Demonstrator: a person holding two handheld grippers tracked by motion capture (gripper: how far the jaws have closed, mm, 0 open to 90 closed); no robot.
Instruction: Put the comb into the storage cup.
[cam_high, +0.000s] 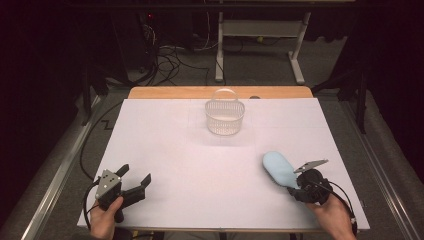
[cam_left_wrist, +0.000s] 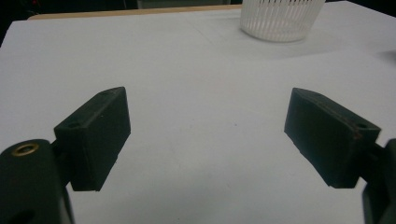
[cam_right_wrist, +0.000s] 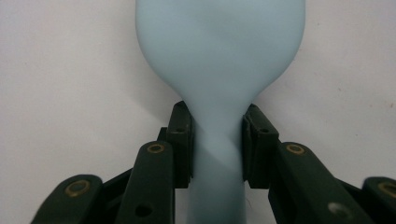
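Balloon (cam_right_wrist: 219, 60), pale blue and kinda pear-shaped, is sitting near the right edge of the bench (cam_high: 200, 165), toward the near side. The right tongs (cam_high: 298, 188) have it by the narrow neck; in the right gripper view both jaws are pressed against the neck on either side, with the fat end sticking out past them over the white surface. From the high view the fat end points away from the person's right hand (cam_high: 334, 216), angled toward the middle of the bench. Can't tell whether it's resting on the surface or lifted a bit.

Left tongs (cam_high: 134, 180) are down by the near left corner, held in the left hand (cam_high: 105, 222), jaws spread wide with nothing between them. In the left gripper view you just see bare white bench between the two black pads.

Basket (cam_high: 224, 116), white and slotted with a hoop handle, stands upright near the far edge, about midway along it, well apart from both tongs and the balloon.
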